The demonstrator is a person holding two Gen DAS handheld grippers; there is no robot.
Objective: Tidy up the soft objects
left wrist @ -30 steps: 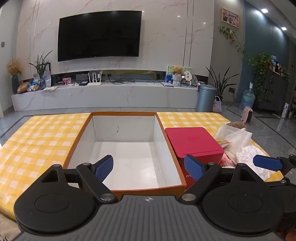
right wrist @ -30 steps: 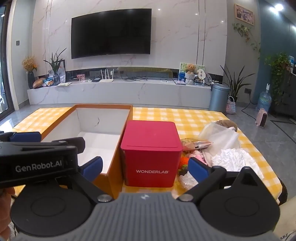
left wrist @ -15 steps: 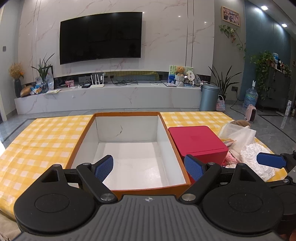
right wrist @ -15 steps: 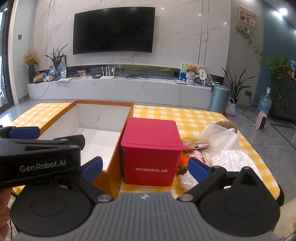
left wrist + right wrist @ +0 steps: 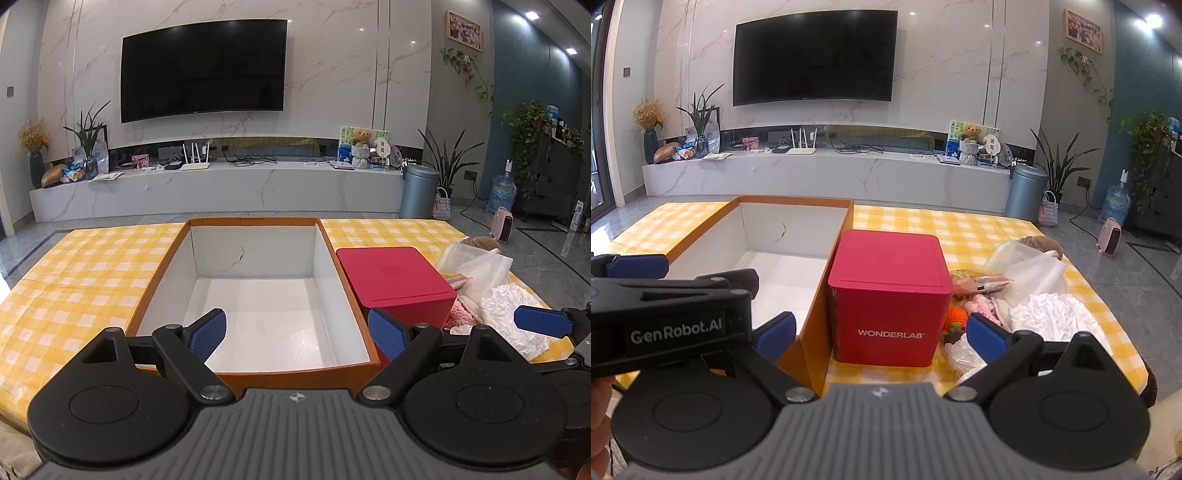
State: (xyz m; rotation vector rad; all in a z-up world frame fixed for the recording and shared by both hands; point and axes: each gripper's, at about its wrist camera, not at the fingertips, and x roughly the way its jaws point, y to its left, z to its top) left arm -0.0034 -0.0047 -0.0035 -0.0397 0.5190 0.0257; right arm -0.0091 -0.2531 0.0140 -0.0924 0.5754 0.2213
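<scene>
Both the left tool and the right tool are released, grasping nothing. The orange box stands left of the red box, touching it.

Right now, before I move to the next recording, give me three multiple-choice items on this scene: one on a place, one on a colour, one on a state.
1. The red box stands:
A. inside the big box
B. just right of the big box
C. on the floor

2. The tablecloth is checked:
A. yellow and white
B. blue and white
C. green and black

3. The big box is:
A. full of soft things
B. lidded
C. open and empty

Key: 1 B, it stands outside the orange wall. 2 A, yellow and white squares show. 3 C, its bare white floor shows; the soft things lie right of the red box.
</scene>
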